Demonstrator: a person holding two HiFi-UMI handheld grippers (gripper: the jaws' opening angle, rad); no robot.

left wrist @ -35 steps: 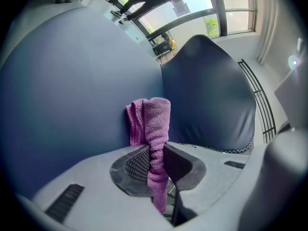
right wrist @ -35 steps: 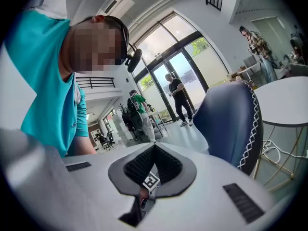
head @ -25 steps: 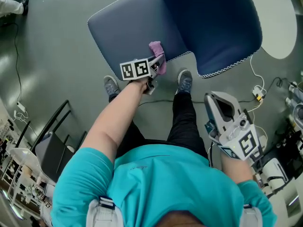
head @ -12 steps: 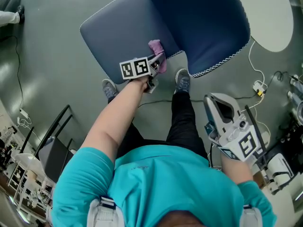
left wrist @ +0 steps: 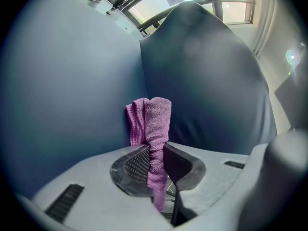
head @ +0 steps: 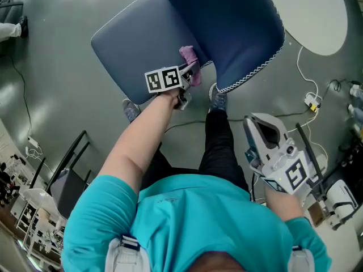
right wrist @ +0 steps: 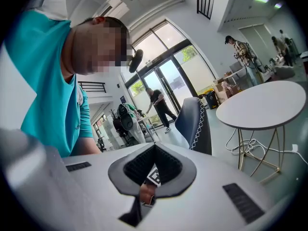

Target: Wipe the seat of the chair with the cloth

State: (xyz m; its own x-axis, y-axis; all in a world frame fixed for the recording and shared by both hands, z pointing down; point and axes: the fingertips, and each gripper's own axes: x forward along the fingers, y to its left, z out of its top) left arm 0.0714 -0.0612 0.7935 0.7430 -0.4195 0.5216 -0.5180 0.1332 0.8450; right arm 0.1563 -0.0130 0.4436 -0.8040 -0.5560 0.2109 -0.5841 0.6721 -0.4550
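Person: teal shirt [head: 193, 220] fills the bottom of the head view, and black trousers [head: 218, 146] run down toward the chair.
Right gripper [head: 265, 122]: held close by the body at the lower right, well apart from the chair. In its own view [right wrist: 155, 150] the jaws are clenched tip to tip with nothing between them.
Left arm [head: 142, 146]: bare and stretched forward from the shoulder to the chair.
Left gripper [head: 190, 73]: at the near edge of the seat, marker cube facing up. In its own view [left wrist: 155, 153] the jaws are clamped on the cloth, one pad on each side of the fold.
Cloth [head: 190, 58]: purple terry, bunched into an upright roll [left wrist: 151, 114]. Its free end stands beyond the jaw tips and a tail hangs back behind them. It lies against the upholstery where the seat meets the backrest.
Shoes: one [head: 130, 109] just beside the seat's near edge, the other [head: 217, 98] under the backrest's stitched corner.
Seat [head: 136, 44]: dark blue with white stitching along the rim; it shows as the paler surface at the left of the left gripper view [left wrist: 62, 81].
Backrest [head: 227, 21]: darker blue, to the right of the seat and of the cloth [left wrist: 211, 90].
Floor [head: 57, 67]: grey and glossy; a white cable with a plug [head: 311, 101] lies on it to the right.
Table [head: 317, 16]: round and white, beyond the chair at the upper right.
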